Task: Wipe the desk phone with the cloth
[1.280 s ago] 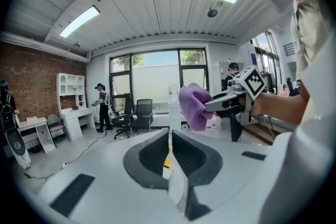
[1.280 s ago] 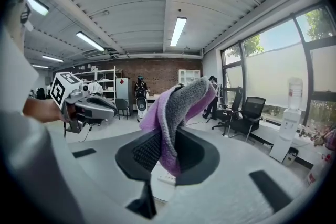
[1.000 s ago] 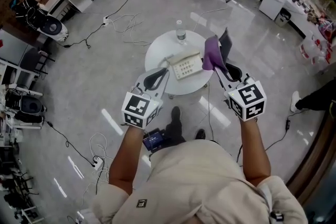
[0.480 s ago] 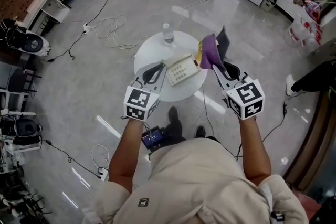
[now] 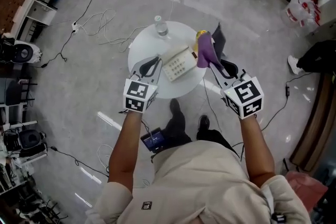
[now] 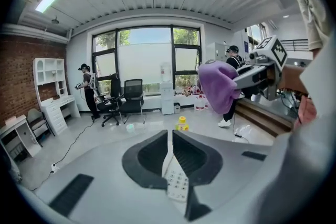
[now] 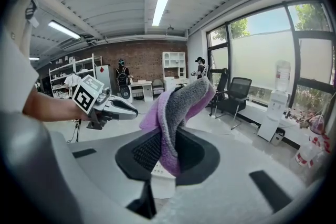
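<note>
A cream desk phone (image 5: 175, 62) with a keypad lies on the small round white table (image 5: 144, 47). My right gripper (image 5: 211, 64) is shut on a purple cloth (image 5: 204, 52) that stands up from its jaws over the table's right edge; in the right gripper view the cloth (image 7: 176, 113) is pinched between the dark pads. My left gripper (image 5: 153, 67) is shut and empty, hovering just left of the phone. Through its closed jaws the left gripper view shows the phone's keypad (image 6: 177, 184) below.
A water bottle (image 5: 160, 25) stands at the table's far side, and a yellow object (image 5: 200, 36) sits behind the cloth. Cables (image 5: 105, 23) trail over the grey floor. Office chairs, white cabinets and other people stand further off.
Both grippers have come down and forward toward the table. The left one now sits beside the phone; the right one has carried the cloth over the table's right edge.
</note>
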A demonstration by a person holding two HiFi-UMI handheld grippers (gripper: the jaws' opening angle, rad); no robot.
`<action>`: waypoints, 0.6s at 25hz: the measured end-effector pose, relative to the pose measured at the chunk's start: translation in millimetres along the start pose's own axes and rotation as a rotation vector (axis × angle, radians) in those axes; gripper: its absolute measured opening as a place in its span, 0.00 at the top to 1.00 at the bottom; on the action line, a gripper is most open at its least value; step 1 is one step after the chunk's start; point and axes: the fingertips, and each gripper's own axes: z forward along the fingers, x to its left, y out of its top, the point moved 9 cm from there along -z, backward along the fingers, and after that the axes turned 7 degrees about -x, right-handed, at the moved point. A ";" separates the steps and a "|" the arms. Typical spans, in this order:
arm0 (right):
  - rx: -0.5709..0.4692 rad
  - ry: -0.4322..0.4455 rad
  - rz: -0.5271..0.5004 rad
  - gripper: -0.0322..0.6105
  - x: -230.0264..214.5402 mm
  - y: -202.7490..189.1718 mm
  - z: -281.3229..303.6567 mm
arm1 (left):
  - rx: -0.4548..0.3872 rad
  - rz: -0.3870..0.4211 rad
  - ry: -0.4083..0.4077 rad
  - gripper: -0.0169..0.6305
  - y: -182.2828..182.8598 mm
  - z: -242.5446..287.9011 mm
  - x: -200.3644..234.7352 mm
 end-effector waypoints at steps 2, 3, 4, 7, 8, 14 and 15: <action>0.016 -0.006 0.006 0.88 -1.6 -7.4 7.3 | 0.026 -0.002 -0.016 0.94 -13.1 13.3 6.3; 0.023 -0.008 0.008 0.88 -3.0 -10.5 11.2 | 0.039 -0.003 -0.023 0.94 -20.2 20.4 9.7; 0.030 -0.010 0.010 0.88 -4.5 -13.2 15.0 | 0.051 -0.004 -0.031 0.94 -28.0 27.5 13.0; 0.052 -0.013 0.014 0.88 -8.6 -21.9 25.7 | 0.085 -0.014 -0.050 0.94 -45.3 47.9 19.6; 0.060 -0.015 0.015 0.88 -10.0 -25.6 29.0 | 0.093 -0.016 -0.054 0.94 -51.0 54.8 21.4; 0.101 -0.028 0.047 0.88 -17.7 -55.4 50.1 | 0.164 -0.023 -0.093 0.94 -99.4 93.9 29.2; 0.104 -0.029 0.051 0.88 -19.0 -59.0 53.9 | 0.174 -0.019 -0.096 0.94 -104.3 99.9 30.6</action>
